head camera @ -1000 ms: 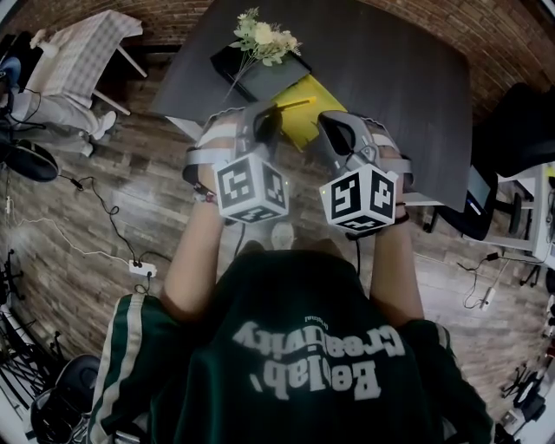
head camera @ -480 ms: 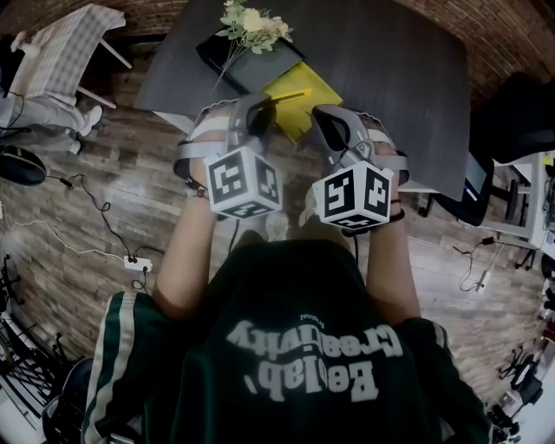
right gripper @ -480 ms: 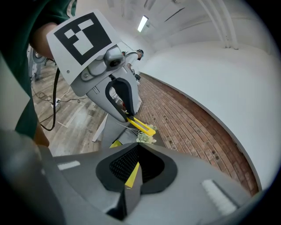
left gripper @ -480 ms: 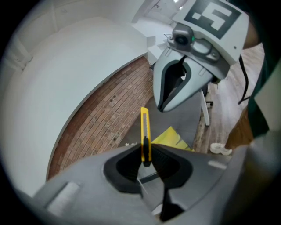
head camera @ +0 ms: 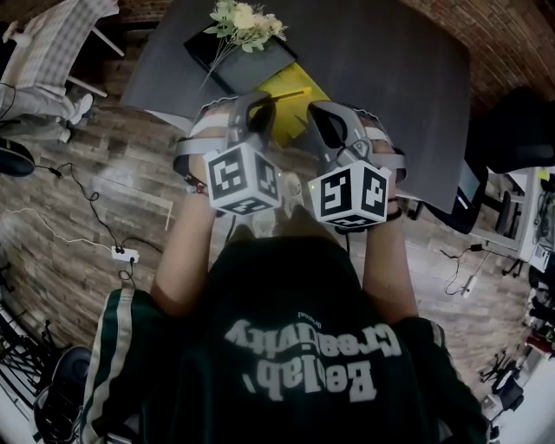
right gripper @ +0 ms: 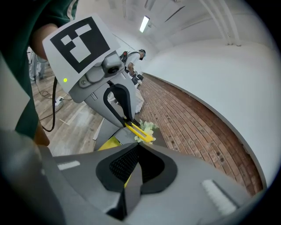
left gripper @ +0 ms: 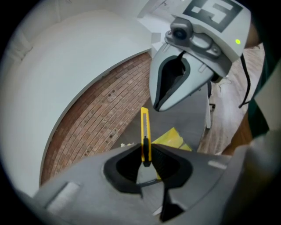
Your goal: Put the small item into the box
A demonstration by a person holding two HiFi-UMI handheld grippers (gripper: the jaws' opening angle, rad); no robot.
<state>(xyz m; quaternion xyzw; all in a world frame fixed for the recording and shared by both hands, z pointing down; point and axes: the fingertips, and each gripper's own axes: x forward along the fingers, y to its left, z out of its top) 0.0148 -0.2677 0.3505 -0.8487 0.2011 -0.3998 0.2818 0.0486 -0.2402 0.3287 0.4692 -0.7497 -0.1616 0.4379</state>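
Head view: the person's two arms reach up the middle of the frame, each marker cube facing the camera. The left gripper (head camera: 260, 108) sits just left of centre and the right gripper (head camera: 323, 117) just right of it, close beside each other but apart. Both tips hang over the near edge of a dark grey table (head camera: 390, 78) that fills the upper part of the picture.

The left gripper view shows its tongs clamped narrowly on a yellow utility knife (head camera: 290, 94), gripped at its lower end with the rest standing up past the pads. In the head view the knife pokes out to the right of the tongs, above a yellow flat thing (head camera: 295, 117) that lies on the table (whether it is a box or a folder cannot be told).

Above and left of the yellow thing lies a black flat case (head camera: 251, 65), with a bunch of pale flowers (head camera: 243, 19) across its top at the upper edge of the frame.

The right gripper view shows its tongs drawn together at the tips, with nothing between them.
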